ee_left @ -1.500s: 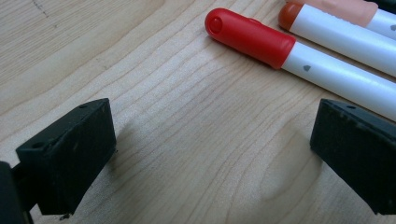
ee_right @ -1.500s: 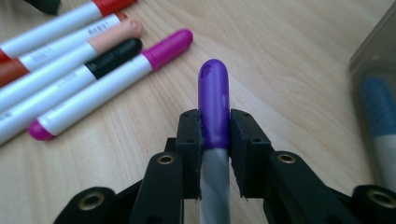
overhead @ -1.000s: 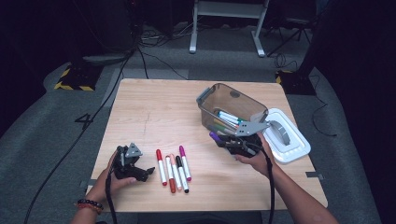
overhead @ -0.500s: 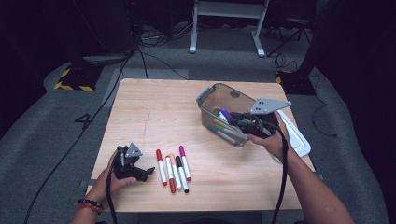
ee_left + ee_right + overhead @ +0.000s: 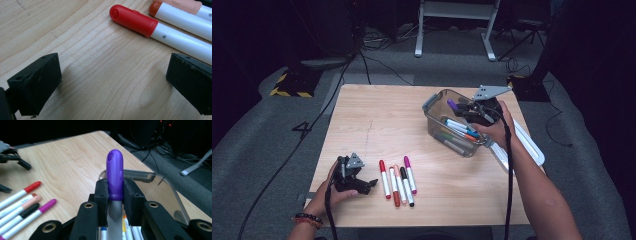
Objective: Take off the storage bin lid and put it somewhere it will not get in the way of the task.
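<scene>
My right gripper [image 5: 460, 107] is clamping the purple-capped marker [image 5: 114, 173] between closed jaws, holding it above the clear bin [image 5: 435, 120] at the far right of the table [image 5: 377, 115]. My left gripper [image 5: 368, 185] is resting at the near left with jaws spread wide and empty, just left of the red-capped marker [image 5: 133, 20] lying in a row of five markers [image 5: 398, 176].

Purple-capped marker [image 5: 114, 173], red-capped marker [image 5: 135, 20], clear grey bin [image 5: 438, 121], pale wood-grain table [image 5: 377, 120].
</scene>
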Demonstrator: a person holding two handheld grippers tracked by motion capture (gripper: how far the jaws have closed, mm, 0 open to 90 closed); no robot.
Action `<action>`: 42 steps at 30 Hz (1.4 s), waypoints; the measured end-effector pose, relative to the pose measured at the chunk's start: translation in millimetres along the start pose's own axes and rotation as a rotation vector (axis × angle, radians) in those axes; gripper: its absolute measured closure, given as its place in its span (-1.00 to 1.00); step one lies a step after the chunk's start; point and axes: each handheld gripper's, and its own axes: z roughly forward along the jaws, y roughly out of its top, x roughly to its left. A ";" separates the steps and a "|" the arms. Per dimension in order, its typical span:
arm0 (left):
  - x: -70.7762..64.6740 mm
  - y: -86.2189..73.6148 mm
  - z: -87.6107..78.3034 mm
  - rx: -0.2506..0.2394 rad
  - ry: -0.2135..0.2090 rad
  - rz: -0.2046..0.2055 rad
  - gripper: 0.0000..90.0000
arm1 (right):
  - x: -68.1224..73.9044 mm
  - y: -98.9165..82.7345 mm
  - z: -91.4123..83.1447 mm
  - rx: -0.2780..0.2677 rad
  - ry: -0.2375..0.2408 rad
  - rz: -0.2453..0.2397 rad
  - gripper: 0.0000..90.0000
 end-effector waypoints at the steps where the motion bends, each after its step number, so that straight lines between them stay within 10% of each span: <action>1: 0.1 0.0 0.1 0.000 -0.002 0.000 -1.00 | -3.2 -0.1 3.2 0.009 -0.001 0.005 0.67; 15: 0.5 0.3 0.3 0.000 -0.005 0.005 -1.00 | -35.6 -24.8 55.0 0.231 0.035 0.057 0.67; 24: 0.8 0.5 0.4 0.000 -0.007 0.007 -1.00 | -30.9 -35.1 77.6 0.408 0.075 0.040 0.67; 42: 1.1 1.2 1.1 -0.001 -0.013 0.013 -1.00 | -25.2 -35.5 93.3 0.489 0.084 0.026 0.41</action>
